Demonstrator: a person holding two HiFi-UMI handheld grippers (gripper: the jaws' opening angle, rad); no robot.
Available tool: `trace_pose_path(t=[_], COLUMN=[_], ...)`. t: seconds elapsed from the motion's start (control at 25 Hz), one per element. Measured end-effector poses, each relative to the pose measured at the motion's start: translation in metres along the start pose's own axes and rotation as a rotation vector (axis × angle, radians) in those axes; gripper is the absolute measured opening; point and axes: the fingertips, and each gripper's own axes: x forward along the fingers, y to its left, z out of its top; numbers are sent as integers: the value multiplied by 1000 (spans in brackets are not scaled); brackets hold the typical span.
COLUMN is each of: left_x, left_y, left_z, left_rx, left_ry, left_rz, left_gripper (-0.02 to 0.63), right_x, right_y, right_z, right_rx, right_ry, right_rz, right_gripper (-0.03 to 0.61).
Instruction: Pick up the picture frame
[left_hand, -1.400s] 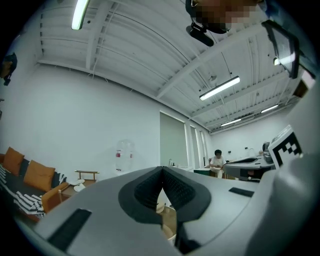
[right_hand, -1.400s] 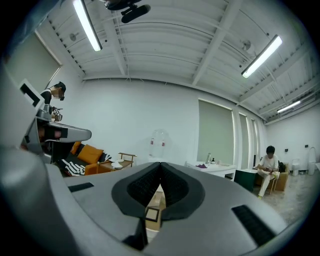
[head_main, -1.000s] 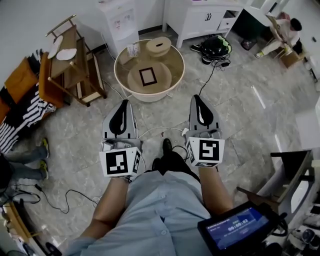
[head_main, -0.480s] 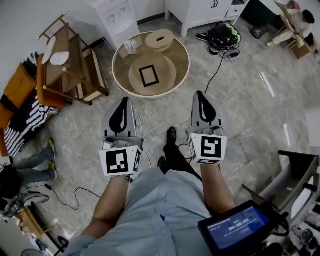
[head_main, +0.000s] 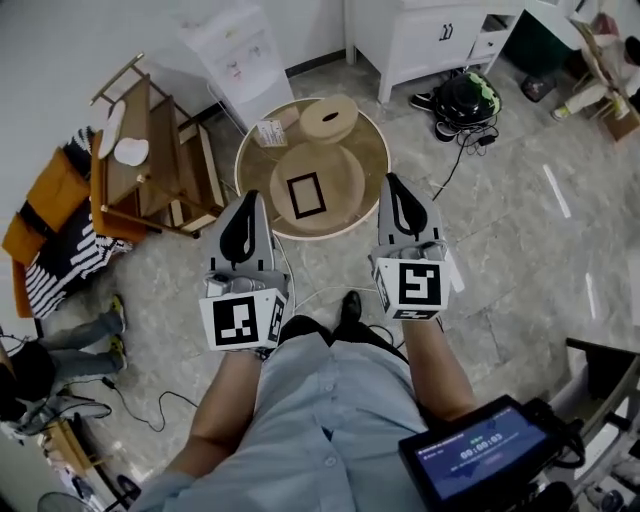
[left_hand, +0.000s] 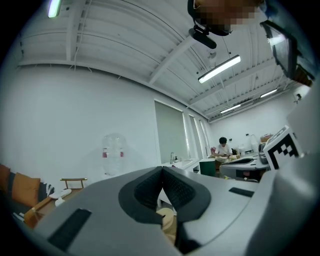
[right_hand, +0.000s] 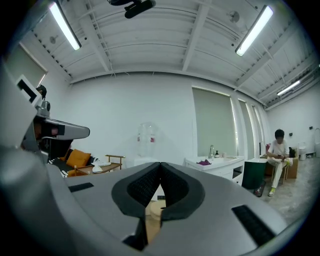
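The black rectangular picture frame (head_main: 306, 195) lies flat on a raised wooden disc (head_main: 342, 178) on the round glass-topped surface (head_main: 372, 140). Its long axis runs away from the person. It sits ahead of and between the two grippers, and looks slightly nearer the left gripper (head_main: 247, 205) than the right gripper (head_main: 392, 182). Both pairs of jaws are pressed together with nothing in them. Only the head view shows the frame. The level gripper views look out over it to the far wall, catching just a tan sliver beneath the jaws.

legible text: none | screen (head_main: 483, 451): row of digits, too small to read | dispenser label (head_main: 249, 52): blurred
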Motion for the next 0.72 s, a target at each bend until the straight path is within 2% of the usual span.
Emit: trace_pose_path(t=[0.28, 0.72], left_x=[22, 51], left_y=[17, 49], left_z=[13, -11], left_rx=[22, 0], left_ry=[-30, 2], left_rz=[72, 124], left_gripper=[11, 11], right_x=[42, 89], right_y=[-9, 5], right_z=[14, 3], right_rx=[-6, -21], right_ry=[-37, -10], right_rz=[49, 105], right_gripper=[14, 14])
